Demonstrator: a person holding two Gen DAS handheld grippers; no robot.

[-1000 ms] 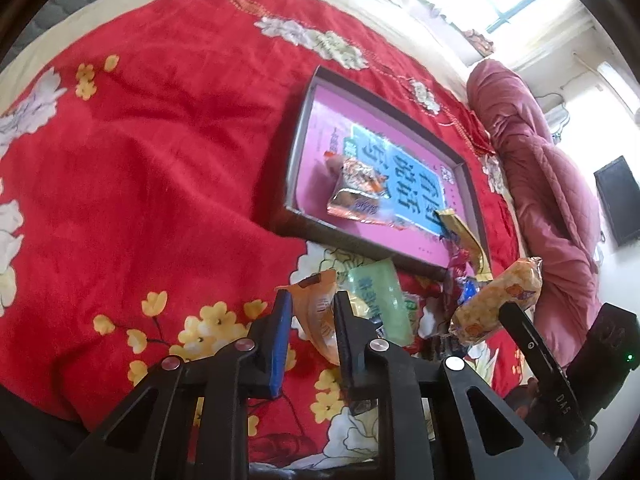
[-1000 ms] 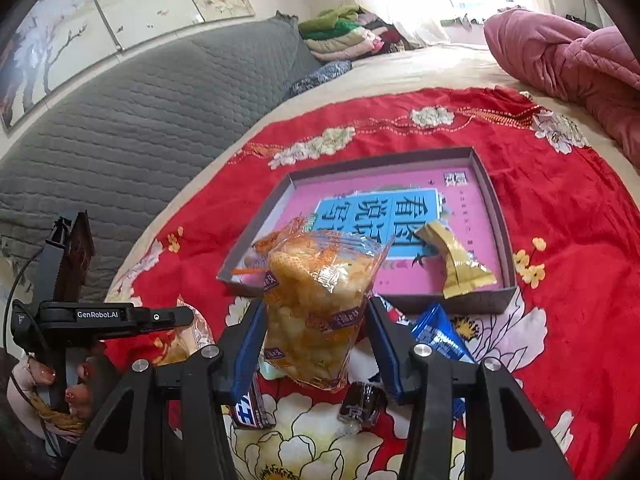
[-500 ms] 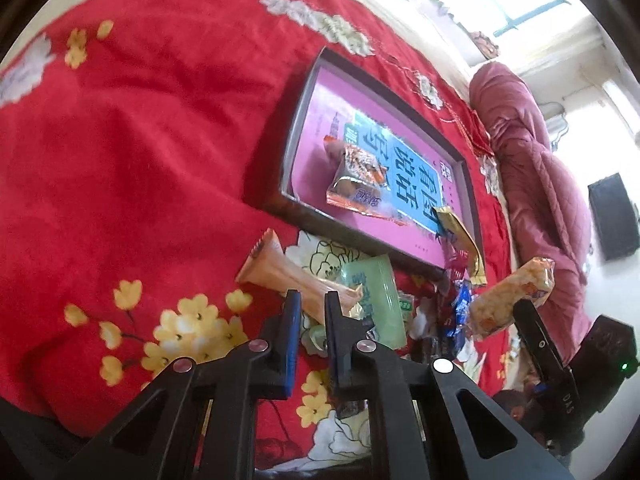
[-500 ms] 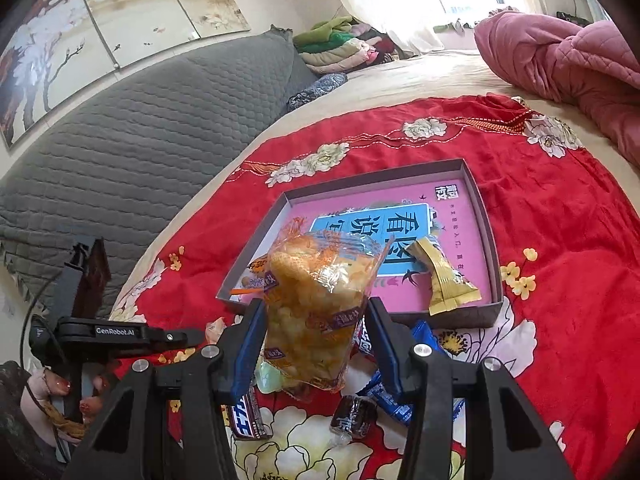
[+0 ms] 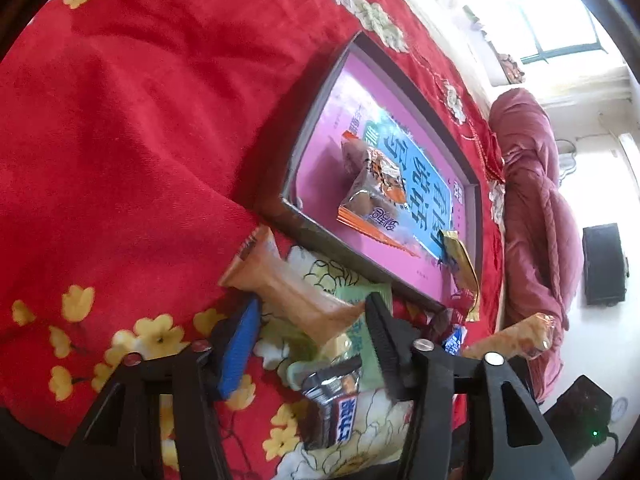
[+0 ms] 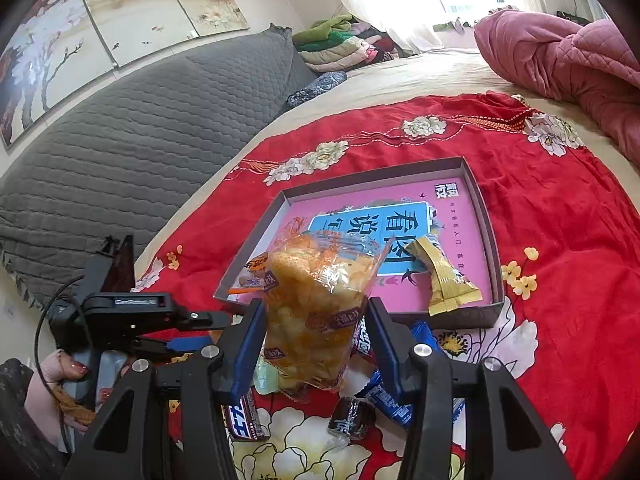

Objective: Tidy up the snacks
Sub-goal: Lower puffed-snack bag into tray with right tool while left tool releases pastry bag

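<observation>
Above the red bedspread, right claw grips a clear snack bag; left claw gapes wide around an orange packet.

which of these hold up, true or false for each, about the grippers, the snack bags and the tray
1. The right gripper holds a clear bag of yellow snacks. True.
2. The left gripper is clamped on the orange packet. False: it is open, the packet lying between its fingers.
3. The tray is empty. False: it holds a gold packet and more.
4. The tray sits on a red floral cloth. True.
</observation>
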